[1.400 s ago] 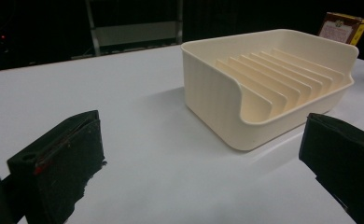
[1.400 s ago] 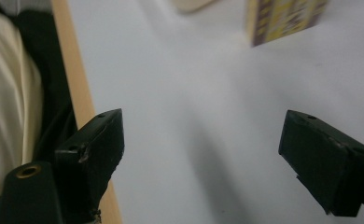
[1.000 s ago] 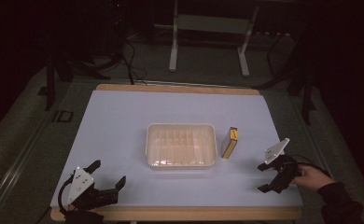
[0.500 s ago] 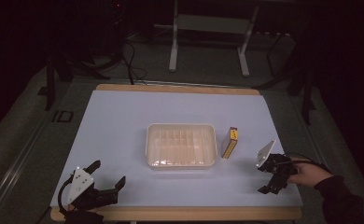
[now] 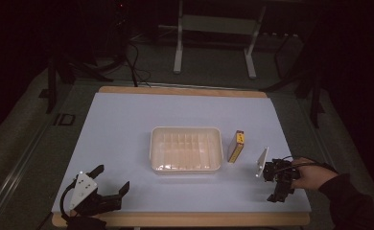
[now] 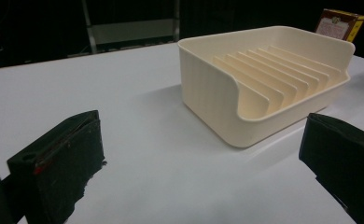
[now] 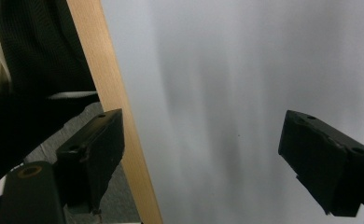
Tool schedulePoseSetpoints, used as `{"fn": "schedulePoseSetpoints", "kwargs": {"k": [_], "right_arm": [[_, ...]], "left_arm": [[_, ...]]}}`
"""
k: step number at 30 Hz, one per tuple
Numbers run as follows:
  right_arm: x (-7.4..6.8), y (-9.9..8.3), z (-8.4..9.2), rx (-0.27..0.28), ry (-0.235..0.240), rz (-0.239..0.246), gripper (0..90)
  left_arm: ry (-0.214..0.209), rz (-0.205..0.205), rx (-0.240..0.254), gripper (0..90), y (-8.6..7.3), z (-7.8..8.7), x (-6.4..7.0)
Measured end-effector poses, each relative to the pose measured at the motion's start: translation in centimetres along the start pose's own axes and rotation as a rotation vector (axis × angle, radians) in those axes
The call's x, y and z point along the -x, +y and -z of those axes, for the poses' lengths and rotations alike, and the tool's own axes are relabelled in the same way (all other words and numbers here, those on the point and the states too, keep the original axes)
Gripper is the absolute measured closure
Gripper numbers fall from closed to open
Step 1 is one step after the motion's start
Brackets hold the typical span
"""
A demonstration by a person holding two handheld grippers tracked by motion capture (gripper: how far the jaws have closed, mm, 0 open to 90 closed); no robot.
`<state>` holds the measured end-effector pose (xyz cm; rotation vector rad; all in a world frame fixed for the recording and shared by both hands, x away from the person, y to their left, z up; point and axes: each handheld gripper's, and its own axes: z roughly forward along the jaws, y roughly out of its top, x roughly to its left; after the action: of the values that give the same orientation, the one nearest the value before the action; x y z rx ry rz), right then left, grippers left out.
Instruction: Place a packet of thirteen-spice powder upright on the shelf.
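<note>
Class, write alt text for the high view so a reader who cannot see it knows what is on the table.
A cream ridged tray sits mid-table on a white table top, with a small yellow box just beside its right edge. The left gripper rests near the front left corner, jaws open; the right gripper, in a hand, is near the front right, jaws open and empty.

table (image 5: 127, 124): white top | on it: cream tray (image 5: 186, 166); yellow box (image 5: 236, 146)

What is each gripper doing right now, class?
Left gripper: open, holding nothing.
Right gripper: open, holding nothing.
</note>
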<state>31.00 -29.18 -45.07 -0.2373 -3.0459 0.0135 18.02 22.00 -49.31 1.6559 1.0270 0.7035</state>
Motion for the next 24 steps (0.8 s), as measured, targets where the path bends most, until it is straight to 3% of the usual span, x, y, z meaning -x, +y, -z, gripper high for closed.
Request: {"fn": "schedulePoseSetpoints", "kwargs": {"k": [16, 24], "right_arm": [[-1.1, 2.5, 0.6, 0.039, 0.025, 0.068, 14.5], [-1.4, 3.6, 1.1, 0.089, 0.036, 0.117, 14.5]], "left_arm": [[-0.002, 0.001, -0.001, 0.1, 0.0, 0.1, 0.0], [-0.003, -0.002, -0.001, 0.1, 0.0, 0.0, 0.1]]}}
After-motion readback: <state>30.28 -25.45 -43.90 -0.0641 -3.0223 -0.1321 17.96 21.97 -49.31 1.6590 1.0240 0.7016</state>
